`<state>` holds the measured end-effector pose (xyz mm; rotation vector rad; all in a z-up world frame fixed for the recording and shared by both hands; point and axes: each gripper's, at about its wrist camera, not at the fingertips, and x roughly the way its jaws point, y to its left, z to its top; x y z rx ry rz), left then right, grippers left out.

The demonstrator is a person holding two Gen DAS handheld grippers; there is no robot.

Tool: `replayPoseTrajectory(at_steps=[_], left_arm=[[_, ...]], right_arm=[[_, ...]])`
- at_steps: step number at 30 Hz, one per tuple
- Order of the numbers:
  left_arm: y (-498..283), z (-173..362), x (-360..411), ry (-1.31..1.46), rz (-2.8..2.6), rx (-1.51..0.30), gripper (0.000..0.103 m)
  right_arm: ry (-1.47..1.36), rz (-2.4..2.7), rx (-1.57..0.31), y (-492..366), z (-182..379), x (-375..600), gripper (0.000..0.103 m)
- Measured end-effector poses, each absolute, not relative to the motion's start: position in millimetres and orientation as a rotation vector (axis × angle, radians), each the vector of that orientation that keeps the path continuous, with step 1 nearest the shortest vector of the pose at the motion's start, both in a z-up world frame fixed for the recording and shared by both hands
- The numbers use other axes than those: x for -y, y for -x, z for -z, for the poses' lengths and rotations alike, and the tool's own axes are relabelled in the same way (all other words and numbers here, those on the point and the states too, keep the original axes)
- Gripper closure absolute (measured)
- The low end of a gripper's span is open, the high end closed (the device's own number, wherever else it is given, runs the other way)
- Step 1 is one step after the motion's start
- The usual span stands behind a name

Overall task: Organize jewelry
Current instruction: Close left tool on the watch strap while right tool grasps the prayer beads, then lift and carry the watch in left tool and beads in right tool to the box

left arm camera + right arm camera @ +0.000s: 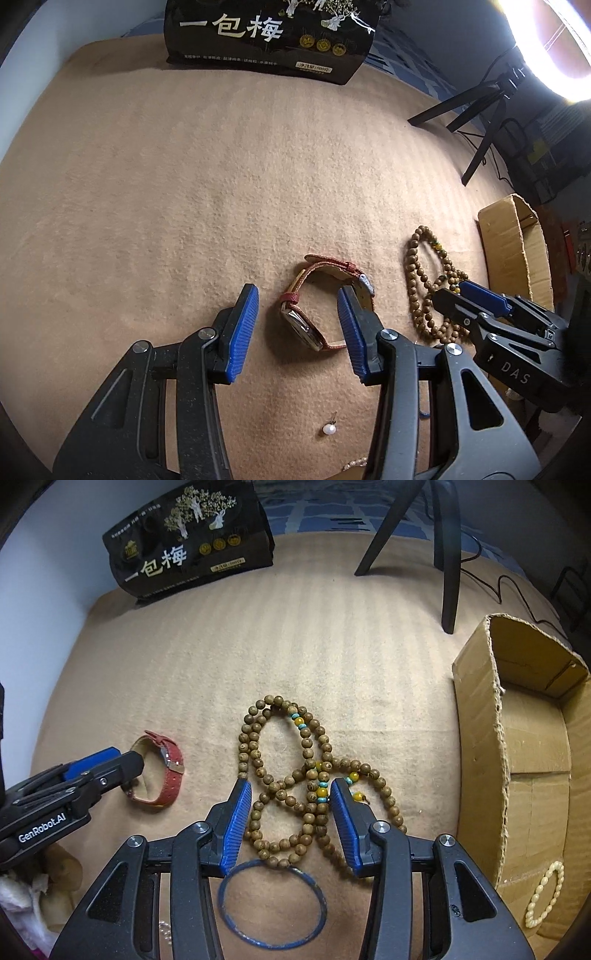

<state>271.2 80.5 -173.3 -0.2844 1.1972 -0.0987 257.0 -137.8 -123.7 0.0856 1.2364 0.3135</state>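
Note:
A red-strapped watch (pixel 308 310) lies on its side on the tan blanket (pixel 184 203). My left gripper (pixel 297 293) hangs just over it, open, its blue pads standing either side of the watch with a gap at the left pad. A long string of wooden beads (pixel 284 775) with yellow and turquoise beads lies in tangled loops. My right gripper (pixel 291 788) is open astride those loops, pads close beside the strands. In the left wrist view the right gripper (pixel 461 295) reaches in over the wooden beads (pixel 421 280). The right wrist view shows the left gripper (pixel 122 764) by the watch (pixel 166 775).
A blue bangle (pixel 273 904) lies below the beads. A pearl earring (pixel 328 430) sits near the front. An open cardboard box (pixel 476 709) at the right holds a cream bead bracelet (pixel 546 893). A black snack bag (pixel 269 37) and tripod legs (pixel 448 572) stand at the back.

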Motion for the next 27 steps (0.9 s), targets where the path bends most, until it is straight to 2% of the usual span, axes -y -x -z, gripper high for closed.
replayPoseTrajectory(at_steps=[12,16,17,20,23,24,27], left_arm=[[-279,186,-75,0.263,0.099,-1.217,0.058],[-280,187,-74,0.246,0.09,-1.217,0.066],[-280,188,-74,0.244,0.089,-1.217,0.067],[-282,189,-76,0.241,0.081,-1.217,0.076],[-282,189,-80,0.249,0.072,-1.215,0.084],[-282,189,-81,0.25,0.071,-1.215,0.087],[-282,189,-82,0.249,0.071,-1.212,0.091]], right_arm=[[-0.071,-0.291,-1.251,-268,138,136,0.06],[-0.036,-0.297,-1.247,-267,142,130,0.061],[-0.03,-0.297,-1.245,-268,143,129,0.062],[0.003,-0.297,-1.24,-267,148,124,0.078],[-0.014,-0.301,-1.235,-267,151,125,0.085],[-0.019,-0.306,-1.233,-267,151,125,0.092],[-0.05,-0.31,-1.23,-265,152,129,0.092]])
